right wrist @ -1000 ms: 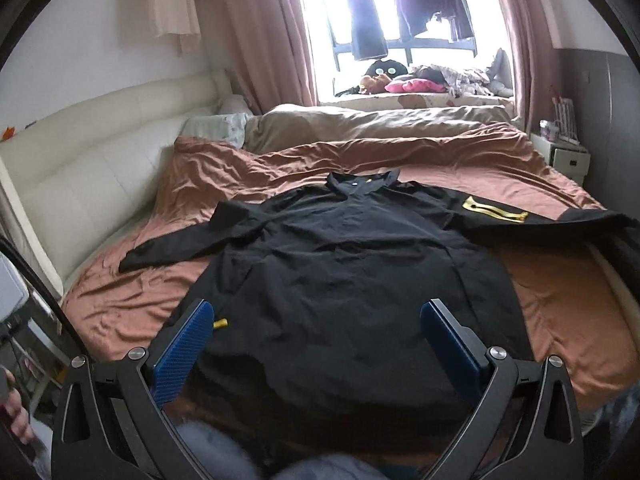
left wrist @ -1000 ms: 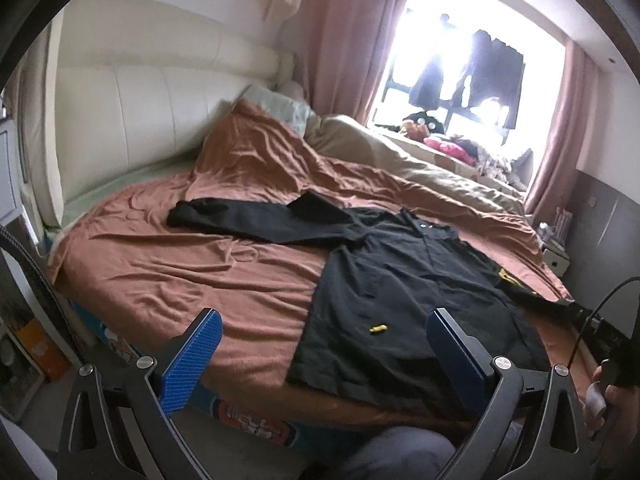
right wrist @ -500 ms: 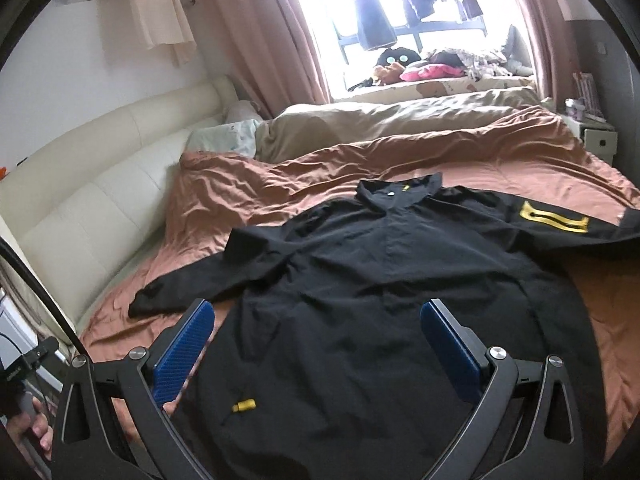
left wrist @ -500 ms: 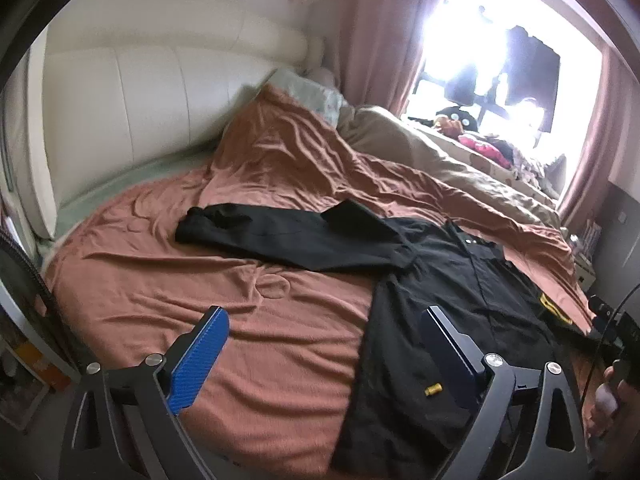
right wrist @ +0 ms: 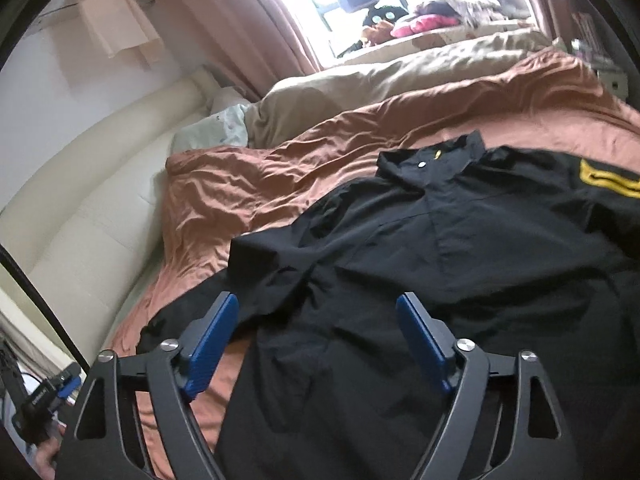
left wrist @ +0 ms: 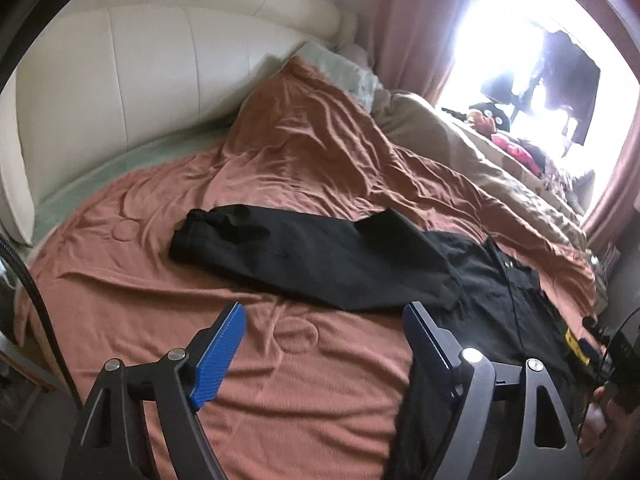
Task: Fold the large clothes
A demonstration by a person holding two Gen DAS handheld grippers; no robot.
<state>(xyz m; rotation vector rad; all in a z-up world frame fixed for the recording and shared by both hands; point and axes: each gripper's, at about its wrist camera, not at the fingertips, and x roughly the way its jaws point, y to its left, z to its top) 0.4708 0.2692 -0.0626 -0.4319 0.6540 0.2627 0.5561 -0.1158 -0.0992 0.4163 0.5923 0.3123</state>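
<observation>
A large black jacket [right wrist: 440, 248] lies spread flat on the rust-brown bedcover [left wrist: 280, 168], collar toward the window, a yellow patch on its right sleeve. Its left sleeve [left wrist: 304, 256] stretches out across the cover toward the headboard. My left gripper [left wrist: 324, 320] hovers over the cover just short of that sleeve; its jaws are closing with nothing between them. My right gripper [right wrist: 316, 312] hangs above the jacket's left shoulder and armpit; its jaws are closing too, with the pads clear of the cloth.
A cream padded headboard [left wrist: 120, 72] curves round the left side. A beige duvet [right wrist: 392, 76] and a pale pillow [right wrist: 216, 128] lie at the far end below a bright window with pink curtains [left wrist: 416, 24]. A hand with the other gripper's handle [left wrist: 612, 364] shows at the right edge.
Both grippers have moved in over the bed from its near edge, toward the jacket's left sleeve and shoulder. Their blue pads stand a little closer together than before.
</observation>
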